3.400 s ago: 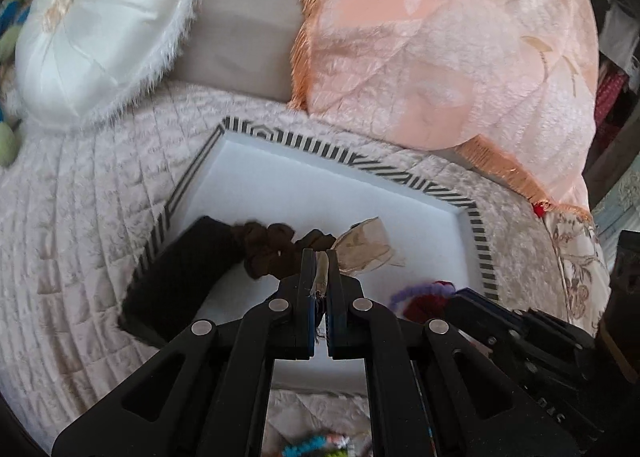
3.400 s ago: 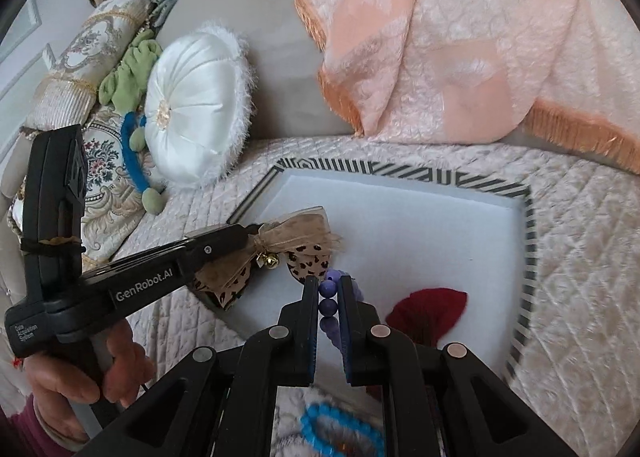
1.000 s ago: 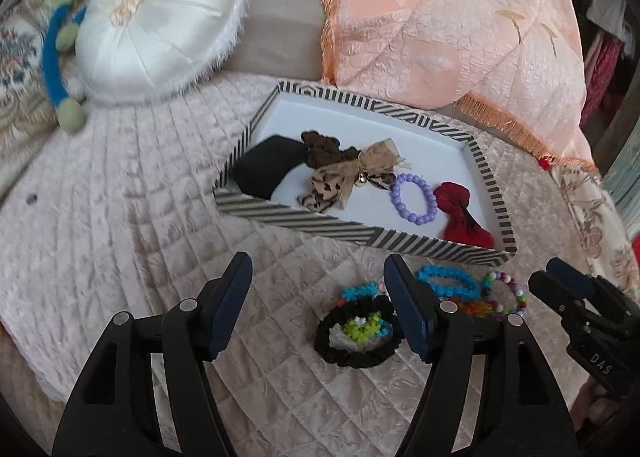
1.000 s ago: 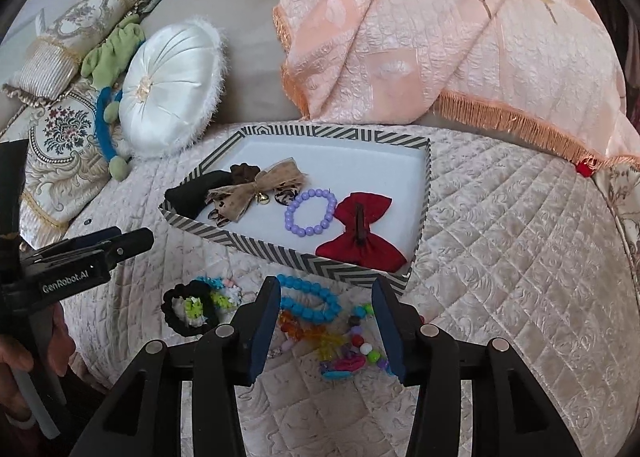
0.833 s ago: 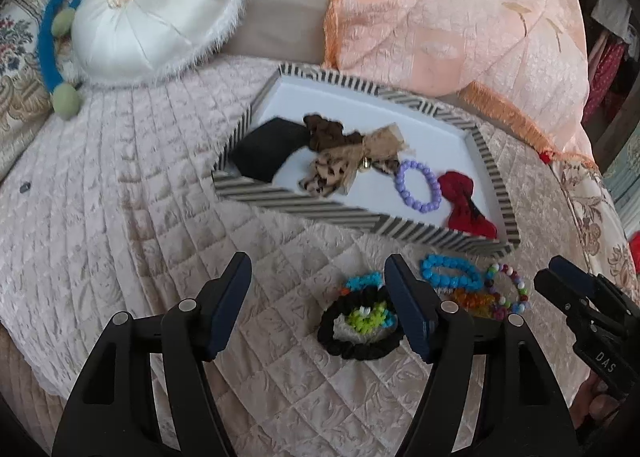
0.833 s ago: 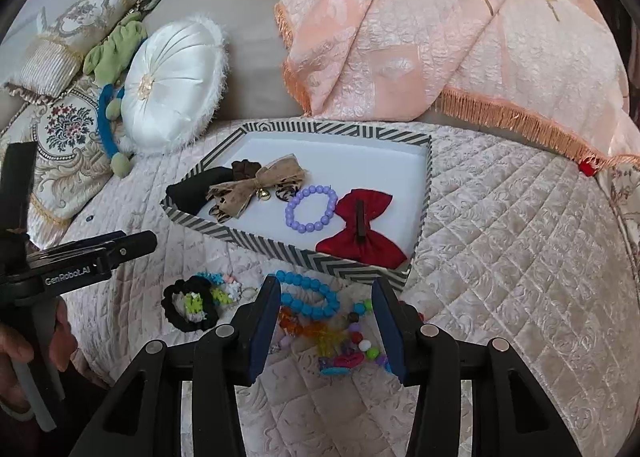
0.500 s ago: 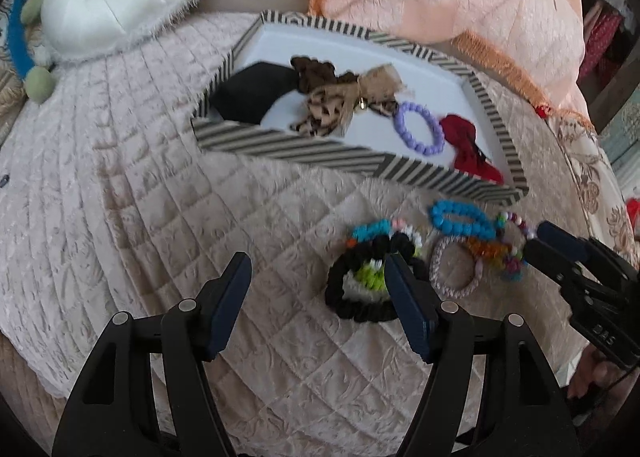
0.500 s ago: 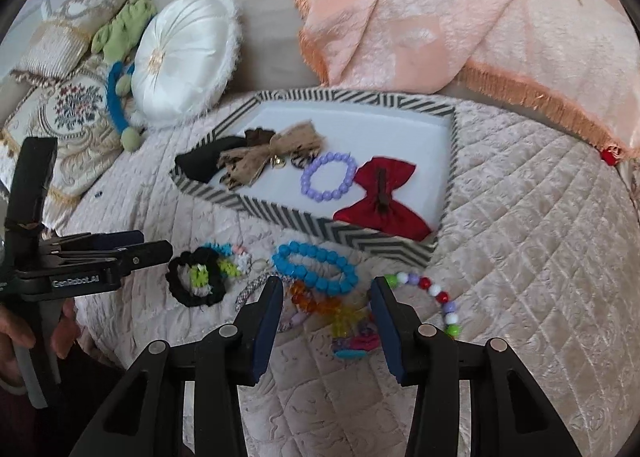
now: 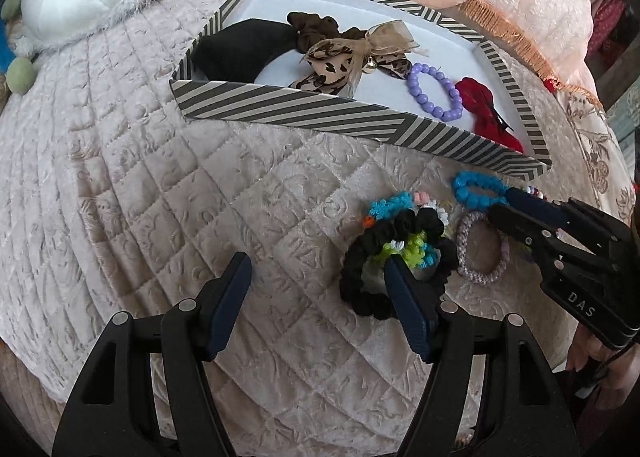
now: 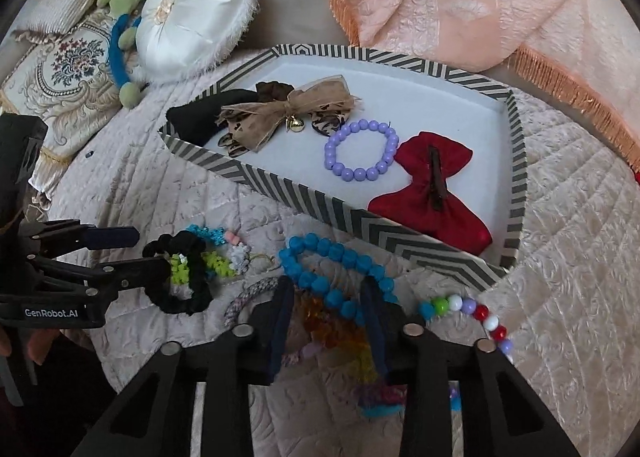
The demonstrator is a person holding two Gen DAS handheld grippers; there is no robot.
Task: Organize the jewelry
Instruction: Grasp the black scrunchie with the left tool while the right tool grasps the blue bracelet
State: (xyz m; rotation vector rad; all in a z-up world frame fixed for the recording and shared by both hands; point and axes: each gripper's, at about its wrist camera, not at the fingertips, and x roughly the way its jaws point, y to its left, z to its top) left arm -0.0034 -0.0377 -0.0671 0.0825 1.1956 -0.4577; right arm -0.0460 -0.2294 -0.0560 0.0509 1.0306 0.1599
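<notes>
Right wrist view: tongs closing over the bead pile, snag risk

Blue bead bracelet (image 10: 336, 269) lies on the quilted bed (image 10: 560, 297), just in front of the striped tray (image 10: 516, 177), on top of an amber bead piece (image 10: 336, 331) and touching a braided band (image 10: 250, 299). Right tongs (image 10: 328, 321) narrow, jaws have just been closing around the blue and amber beads; can't tell if the pads press yet. Left tongs (image 9: 316, 297) wide, holding nothing, one finger over the black scrunchie (image 9: 396, 261), which sits in its own tangle of coloured bands. Tray already holds purple bracelet (image 10: 362, 151), red bow (image 10: 432, 193), leopard bow (image 10: 288, 113).

Risks, my read:
- right grip takes two overlapping pieces, so one drops on the lift
- left pinch catches a neighbouring band, dragging the cluster
- round beads slip out of the pads
</notes>
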